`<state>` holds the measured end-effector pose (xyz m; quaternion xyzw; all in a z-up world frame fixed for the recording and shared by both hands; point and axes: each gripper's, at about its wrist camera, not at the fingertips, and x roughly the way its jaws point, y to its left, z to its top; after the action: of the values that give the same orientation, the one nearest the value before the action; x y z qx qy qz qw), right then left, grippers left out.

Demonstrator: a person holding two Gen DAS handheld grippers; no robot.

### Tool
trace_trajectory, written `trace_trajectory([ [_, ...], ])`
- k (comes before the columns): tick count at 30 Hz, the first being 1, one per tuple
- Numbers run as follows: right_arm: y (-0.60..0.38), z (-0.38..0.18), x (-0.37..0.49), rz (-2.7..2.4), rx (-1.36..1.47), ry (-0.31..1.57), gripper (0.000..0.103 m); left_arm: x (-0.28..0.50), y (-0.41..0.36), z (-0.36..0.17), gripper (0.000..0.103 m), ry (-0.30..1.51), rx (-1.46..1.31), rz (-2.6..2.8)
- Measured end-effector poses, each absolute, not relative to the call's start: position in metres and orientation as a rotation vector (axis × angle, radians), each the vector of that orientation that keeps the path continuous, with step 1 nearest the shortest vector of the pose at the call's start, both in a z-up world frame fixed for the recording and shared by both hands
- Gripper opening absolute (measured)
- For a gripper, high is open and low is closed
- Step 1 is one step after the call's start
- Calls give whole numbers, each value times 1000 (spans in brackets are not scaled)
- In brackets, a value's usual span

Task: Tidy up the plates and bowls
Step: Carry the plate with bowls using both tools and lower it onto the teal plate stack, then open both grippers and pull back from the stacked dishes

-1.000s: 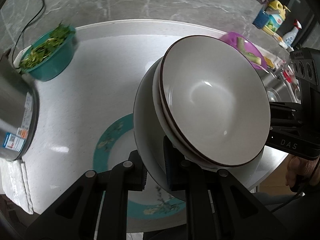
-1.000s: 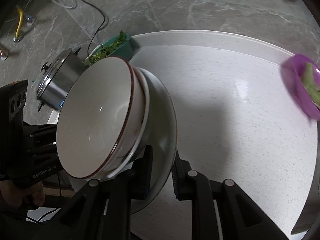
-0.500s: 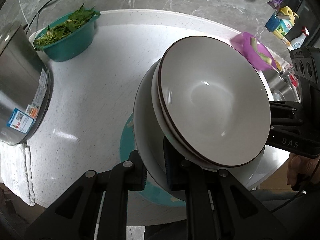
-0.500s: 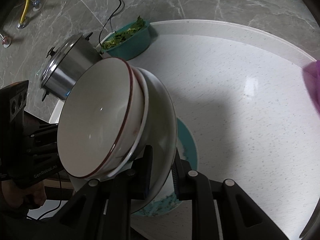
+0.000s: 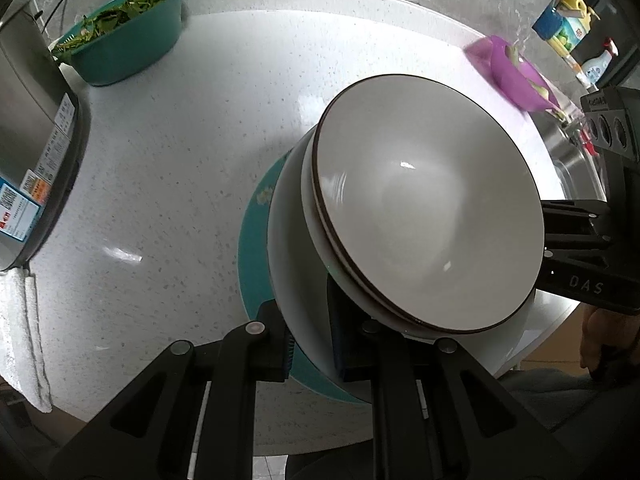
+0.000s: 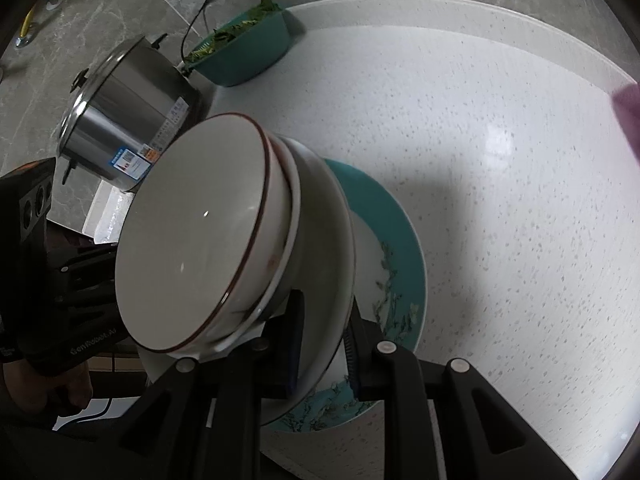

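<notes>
The left claw (image 5: pixel 308 344) and right claw (image 6: pixel 320 352) each clench opposite rims of the white plate (image 5: pixel 292 280), which carries stacked bowls (image 5: pixel 428 216) above the teal plate (image 6: pixel 404 248) on the tabletop (image 5: pixel 168 168). Glazed ceramic: rigid, heavy, slippery, breakable. Keep it level.

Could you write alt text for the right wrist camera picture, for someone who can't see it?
A hand-held gripper clamps the rim of a white plate carrying two nested bowls, just above a teal-rimmed plate on a speckled white table. Behind stand a steel pot and a teal bowl of greens.
</notes>
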<state>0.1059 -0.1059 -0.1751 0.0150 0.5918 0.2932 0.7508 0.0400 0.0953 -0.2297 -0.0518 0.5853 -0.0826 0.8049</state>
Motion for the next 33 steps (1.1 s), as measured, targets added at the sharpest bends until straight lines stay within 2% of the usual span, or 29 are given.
trace_trajectory([
  [11, -105, -194, 104, 616, 47, 1312, 21, 47, 93, -254, 14, 1277, -99, -188],
  [26, -99, -199, 100, 581, 46, 1299, 21, 46, 91, -256, 14, 1253, -75, -205],
  [30, -96, -194, 95, 558, 40, 1276, 23, 43, 94, -254, 14, 1239, -80, -219],
  [32, -99, -190, 93, 526, 39, 1260, 29, 40, 97, -250, 15, 1218, -74, -215],
  [33, -101, -188, 92, 502, 42, 1257, 37, 40, 98, -248, 18, 1211, -70, -209],
])
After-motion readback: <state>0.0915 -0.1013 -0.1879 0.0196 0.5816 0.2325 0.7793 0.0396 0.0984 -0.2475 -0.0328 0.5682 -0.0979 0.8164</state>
